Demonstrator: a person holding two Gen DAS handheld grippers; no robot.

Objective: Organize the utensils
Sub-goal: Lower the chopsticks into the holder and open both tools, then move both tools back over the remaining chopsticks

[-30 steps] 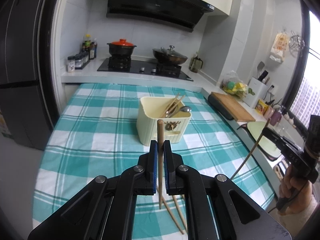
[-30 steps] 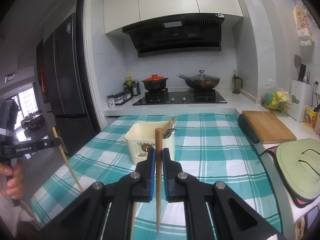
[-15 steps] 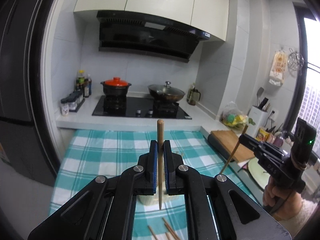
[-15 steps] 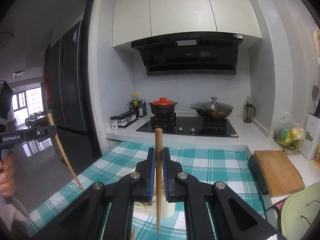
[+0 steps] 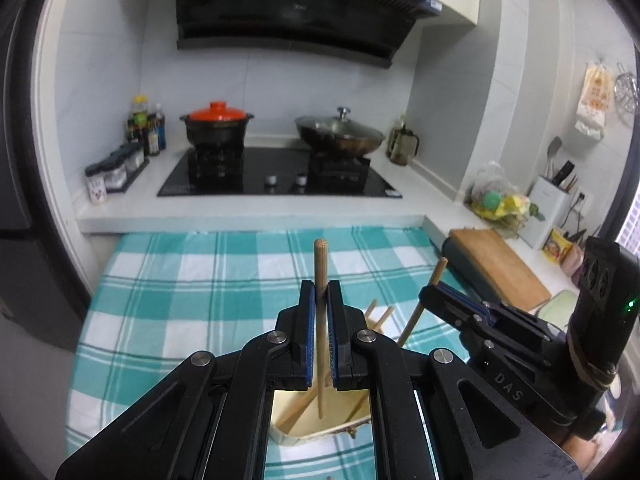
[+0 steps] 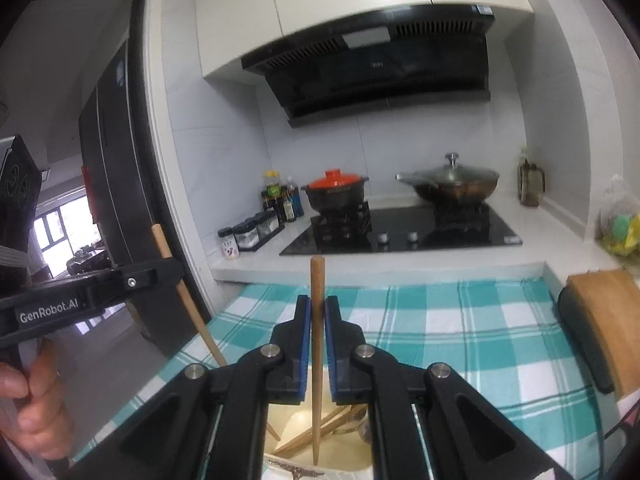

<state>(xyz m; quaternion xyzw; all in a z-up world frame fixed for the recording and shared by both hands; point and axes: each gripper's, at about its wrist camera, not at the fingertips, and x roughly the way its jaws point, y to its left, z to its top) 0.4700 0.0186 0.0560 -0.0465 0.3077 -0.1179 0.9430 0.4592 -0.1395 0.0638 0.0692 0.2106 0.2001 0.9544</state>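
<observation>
My left gripper (image 5: 320, 300) is shut on a wooden chopstick (image 5: 320, 268), held upright with its tip pointing down into the cream utensil holder (image 5: 320, 428) just below. My right gripper (image 6: 316, 316) is shut on another wooden chopstick (image 6: 317, 280), also upright, its tip inside the same holder (image 6: 320, 456). The holder has several chopsticks and a spoon (image 6: 362, 430) in it. In the left wrist view the right gripper (image 5: 434, 294) and its chopstick (image 5: 424, 300) show at right. In the right wrist view the left gripper (image 6: 168, 270) and its chopstick (image 6: 188, 300) show at left.
The holder stands on a table with a teal checked cloth (image 5: 180, 280). Behind it is a counter with a black stove (image 5: 280, 180), a red-lidded pot (image 5: 218, 122), a wok (image 5: 340, 136) and spice jars (image 5: 116, 168). A cutting board (image 5: 500, 264) lies at right. A fridge (image 6: 116, 200) stands at left.
Both grippers moved forward over the holder and tilted down; both chopstick tips now hang inside it. The right gripper has come close beside the left one. Both grips unchanged.
</observation>
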